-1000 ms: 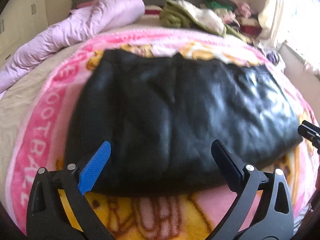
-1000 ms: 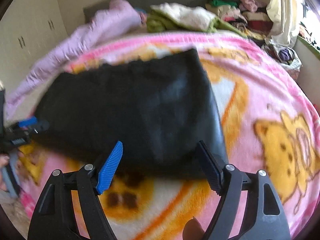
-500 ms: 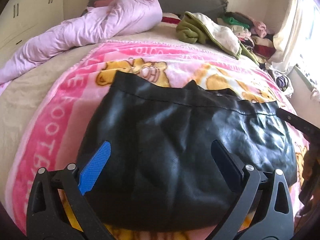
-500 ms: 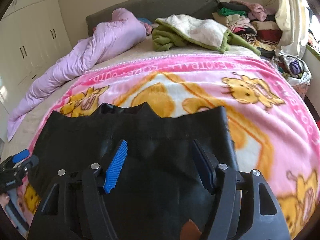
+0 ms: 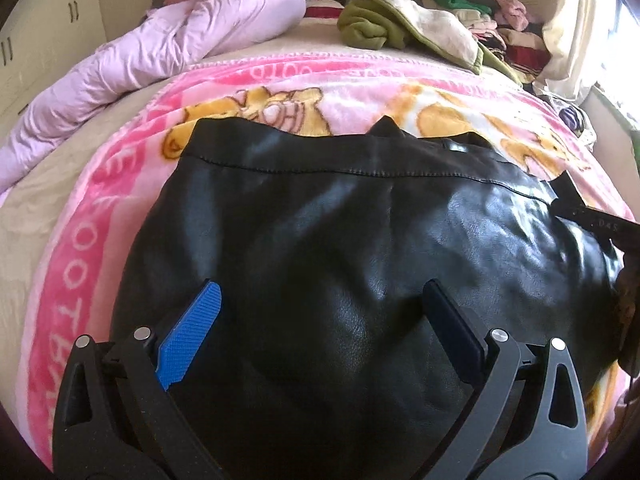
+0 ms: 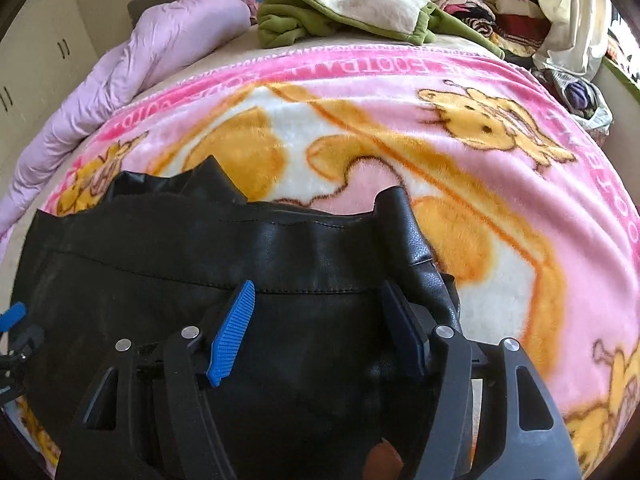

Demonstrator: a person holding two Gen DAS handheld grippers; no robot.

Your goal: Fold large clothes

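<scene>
The black leather garment (image 5: 340, 280) lies folded on the pink blanket (image 6: 500, 168), under both sets of fingers. The left gripper (image 5: 320, 316) is spread wide, the right gripper (image 6: 320, 320) spread narrower; neither pinches anything. The slick, stiff leather could spring open or slide beyond the fingers.

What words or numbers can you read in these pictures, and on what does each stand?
"045": small white digits on the right hand-held gripper, at the left view's right edge.
"FOOTBALL", in part: pale letters on the pink blanket's border, some cut off.
More border lettering at the far edge: upside down, too blurred to read.
</scene>
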